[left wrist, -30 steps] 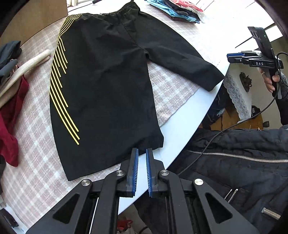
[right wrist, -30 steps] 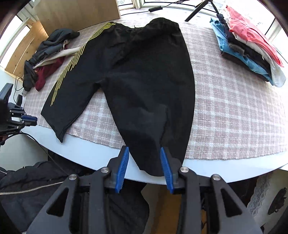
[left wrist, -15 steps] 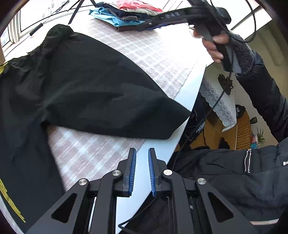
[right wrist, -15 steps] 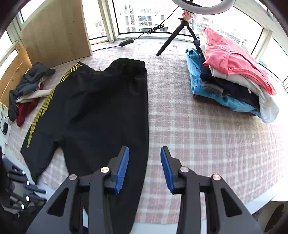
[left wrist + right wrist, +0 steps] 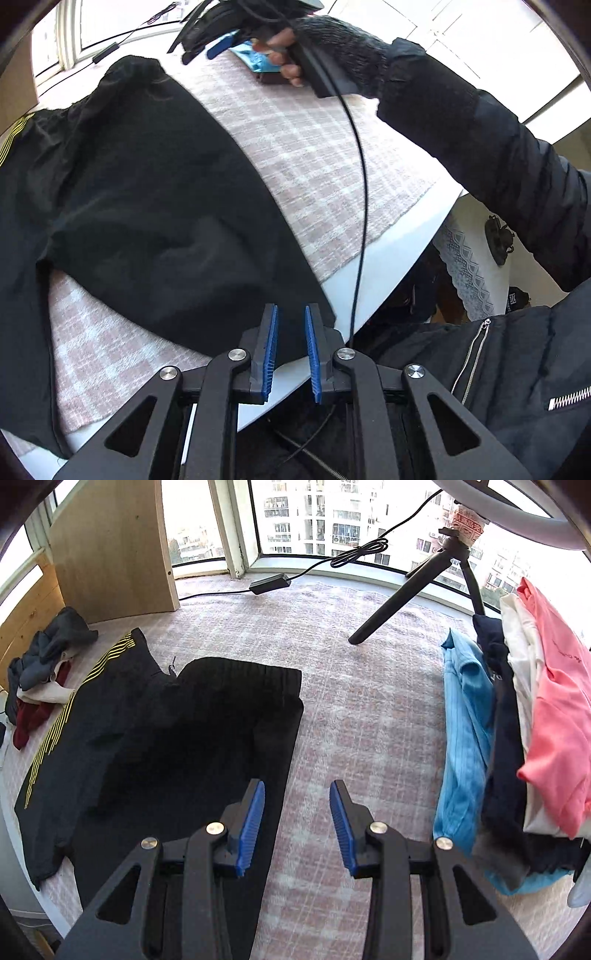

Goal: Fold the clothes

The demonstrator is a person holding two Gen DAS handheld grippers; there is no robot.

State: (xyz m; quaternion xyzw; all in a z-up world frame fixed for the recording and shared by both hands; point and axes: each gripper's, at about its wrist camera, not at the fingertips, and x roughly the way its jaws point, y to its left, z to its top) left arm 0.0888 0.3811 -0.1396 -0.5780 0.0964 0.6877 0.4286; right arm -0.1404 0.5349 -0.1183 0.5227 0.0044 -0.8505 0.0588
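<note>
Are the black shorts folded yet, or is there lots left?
Not yet. Done: a folded stack sits on the table's right side. In hand: the black shorts lie flat and unfolded; the left gripper is opening over one leg's hem, and the right gripper is open and empty by the waistband side. Left: the shorts, then the crumpled pile.

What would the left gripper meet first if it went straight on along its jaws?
Most likely the hem of the black shorts, lying just ahead of the left gripper, whose jaws are opening with nothing gripped; depth is uncertain.
</note>
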